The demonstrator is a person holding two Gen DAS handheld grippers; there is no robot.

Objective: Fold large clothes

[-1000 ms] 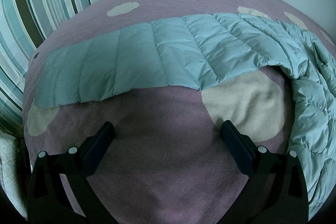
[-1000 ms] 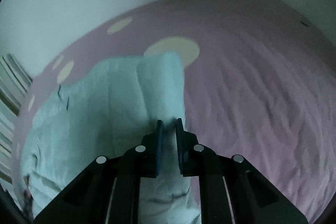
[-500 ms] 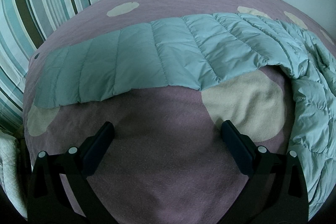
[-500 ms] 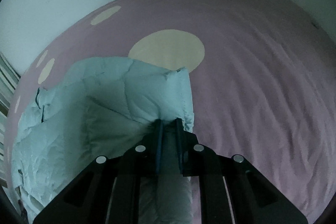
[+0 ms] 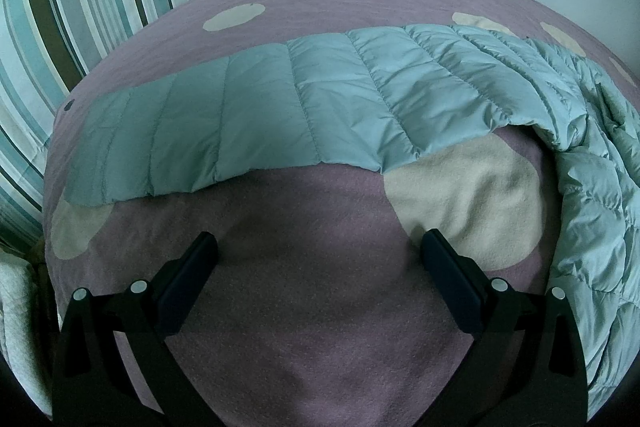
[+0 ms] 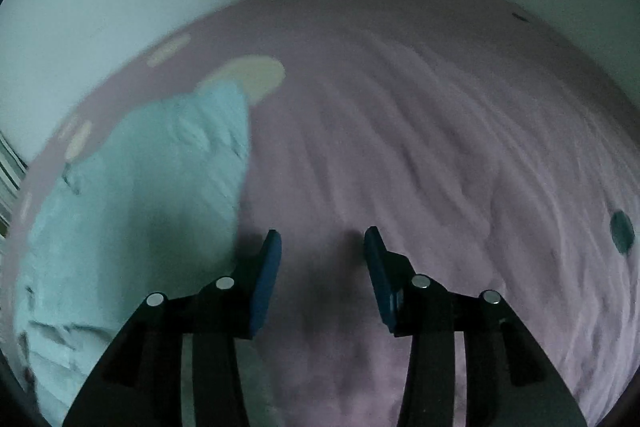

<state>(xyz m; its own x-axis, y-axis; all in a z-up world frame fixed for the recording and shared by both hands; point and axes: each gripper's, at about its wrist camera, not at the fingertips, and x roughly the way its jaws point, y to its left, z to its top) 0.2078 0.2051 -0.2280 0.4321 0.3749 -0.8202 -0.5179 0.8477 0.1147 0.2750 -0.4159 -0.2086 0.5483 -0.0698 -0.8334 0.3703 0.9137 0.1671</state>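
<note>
Two grippers hang over the bed, and neither one holds anything. The left gripper has its jaws spread wide above bare purple blanket; the right gripper has its jaws parted to a moderate gap, also over bare blanket, in a blurred picture. The pale blue quilted jacket lies flat on the blanket. In the left view one long padded band of it runs left to right across the scene, just beyond the jaw tips, its near edge facing them, and its bulk piles up at the far right and down the right side. In the right view the jacket sits just left of the jaws, its right edge close beside the left finger. My judgement: the band's long axis lies crosswise to the left jaws, so that hand is better placed to reach forward for its near edge, while the right must shift left.
</note>
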